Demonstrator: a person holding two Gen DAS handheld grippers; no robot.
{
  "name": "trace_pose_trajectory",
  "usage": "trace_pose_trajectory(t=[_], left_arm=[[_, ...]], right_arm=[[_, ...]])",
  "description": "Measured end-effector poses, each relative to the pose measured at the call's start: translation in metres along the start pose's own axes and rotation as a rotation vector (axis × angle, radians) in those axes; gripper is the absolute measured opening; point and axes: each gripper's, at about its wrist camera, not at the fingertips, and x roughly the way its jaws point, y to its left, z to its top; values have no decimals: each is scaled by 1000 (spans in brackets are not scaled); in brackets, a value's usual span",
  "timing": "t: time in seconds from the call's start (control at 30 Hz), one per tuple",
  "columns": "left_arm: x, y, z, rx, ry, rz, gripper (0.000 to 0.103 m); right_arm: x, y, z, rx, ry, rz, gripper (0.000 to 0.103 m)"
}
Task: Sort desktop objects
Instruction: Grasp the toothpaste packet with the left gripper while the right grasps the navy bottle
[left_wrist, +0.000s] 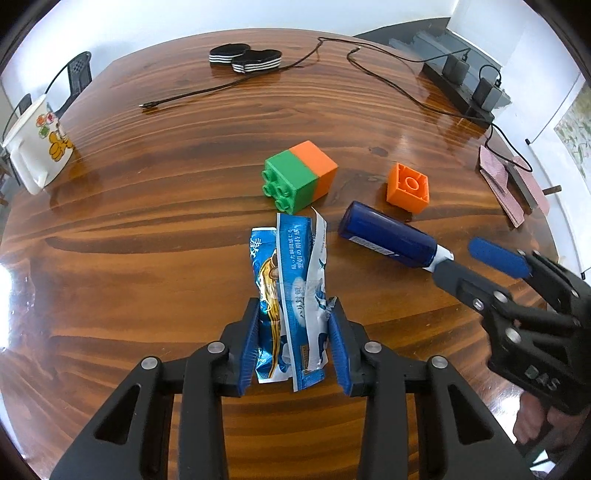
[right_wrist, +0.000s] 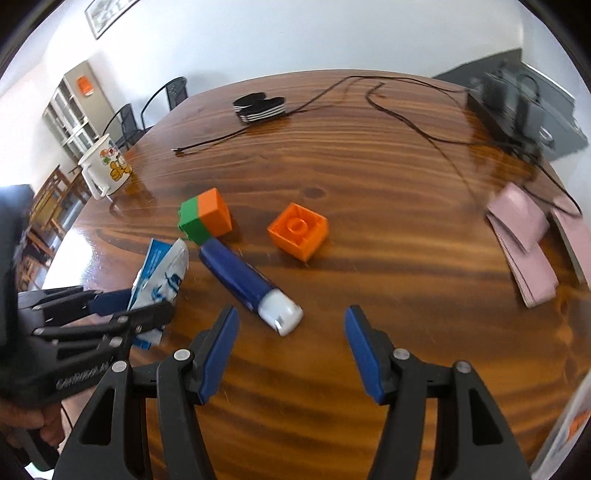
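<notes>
My left gripper (left_wrist: 293, 343) had its jaws closed on the blue snack packets (left_wrist: 291, 291), with a blue pad pressed against each side of the bunch. The packets lay flat on the brown wooden bench (left_wrist: 147, 240), pointing away from me.

My right gripper (right_wrist: 291, 350) had its jaws wide open, and nothing was between them. The white cap of the dark blue tube (right_wrist: 251, 284) lay just in front of its left pad (close, but not touching, as far as I could tell). The tube lay on its side, and its far end was right next to the green and orange block (right_wrist: 205, 218).

The orange block (right_wrist: 298, 230) sat on its own a little to the right, hollow side up. A white mug (right_wrist: 105, 166) stood near the far left edge. Black cables (right_wrist: 406, 118) ran across the back of the bench.
</notes>
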Motion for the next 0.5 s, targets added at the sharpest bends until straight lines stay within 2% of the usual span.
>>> trace_pose_trajectory(t=[0.3, 0.47, 0.5], left_arm=[[-6, 15, -5, -34, 4, 11, 38], [-9, 20, -8, -46, 4, 15, 38], [-9, 21, -9, -50, 5, 15, 38]], right_arm=[[29, 32, 13, -108, 27, 20, 63], [38, 40, 15, -127, 39, 10, 47], [38, 40, 15, -132, 39, 11, 41]])
